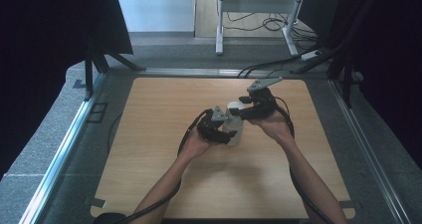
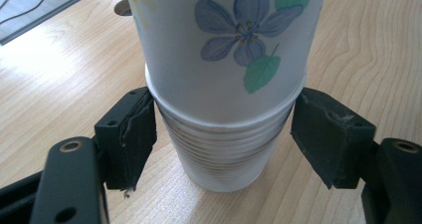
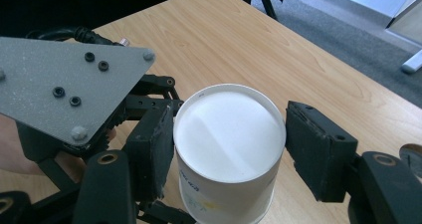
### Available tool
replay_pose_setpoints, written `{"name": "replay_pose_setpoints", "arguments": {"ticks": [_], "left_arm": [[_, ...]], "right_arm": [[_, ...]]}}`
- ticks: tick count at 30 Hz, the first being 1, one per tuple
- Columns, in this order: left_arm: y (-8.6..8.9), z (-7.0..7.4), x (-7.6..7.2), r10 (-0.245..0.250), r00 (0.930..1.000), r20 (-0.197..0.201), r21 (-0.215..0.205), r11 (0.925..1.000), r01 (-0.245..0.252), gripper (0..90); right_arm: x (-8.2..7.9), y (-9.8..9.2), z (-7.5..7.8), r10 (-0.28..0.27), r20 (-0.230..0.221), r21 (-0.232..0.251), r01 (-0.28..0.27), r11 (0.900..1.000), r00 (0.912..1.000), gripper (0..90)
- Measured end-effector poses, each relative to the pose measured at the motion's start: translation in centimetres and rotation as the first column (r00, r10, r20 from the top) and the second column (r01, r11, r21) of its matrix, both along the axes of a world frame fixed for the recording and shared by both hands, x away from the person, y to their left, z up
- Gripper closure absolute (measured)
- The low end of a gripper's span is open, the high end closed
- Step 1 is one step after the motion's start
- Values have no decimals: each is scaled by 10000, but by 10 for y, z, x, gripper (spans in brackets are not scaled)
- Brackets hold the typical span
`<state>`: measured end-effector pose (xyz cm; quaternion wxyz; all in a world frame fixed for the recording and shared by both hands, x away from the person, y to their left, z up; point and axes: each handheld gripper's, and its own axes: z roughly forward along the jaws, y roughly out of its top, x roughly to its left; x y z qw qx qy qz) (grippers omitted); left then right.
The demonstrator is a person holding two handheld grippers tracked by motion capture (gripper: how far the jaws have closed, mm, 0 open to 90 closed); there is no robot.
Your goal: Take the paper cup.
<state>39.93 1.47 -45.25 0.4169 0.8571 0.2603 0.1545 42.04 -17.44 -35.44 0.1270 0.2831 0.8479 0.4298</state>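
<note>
A stack of white paper cups [image 1: 234, 123] stands upside down at the middle of the wooden table [image 1: 149, 159]. The top cup [image 2: 224, 45] carries a blue flower print, and its flat white base [image 3: 229, 134] faces up. My left gripper [image 1: 226, 133] is low on the stack, its pads [image 2: 134, 129] pressed against the nested rims [image 2: 224, 159] under the top cup. My right gripper [image 1: 237, 109] comes in from the far right, shut on the top cup near its base, a pad [image 3: 318, 149] on each side. The left gripper's grey plate [image 3: 64, 84] is close by.
A white metal frame [image 1: 219, 35] and loose cables [image 1: 268, 22] are on the floor beyond the table's far edge. Black curtains hang at both sides. Both forearms reach in from the near edge. A small round fitting [image 3: 413, 159] sits in the tabletop near the stack.
</note>
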Motion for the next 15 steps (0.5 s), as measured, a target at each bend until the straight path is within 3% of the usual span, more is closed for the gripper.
{"name": "replay_pose_setpoints", "arguments": {"ticks": [15], "left_arm": [[-1, 1, 0, -36, 10000, -10, 112, 9999, 37, 265]], "right_arm": [[-2, -1, 12, -30, 26, 57, 30, 10000, 10000, 378]]}}
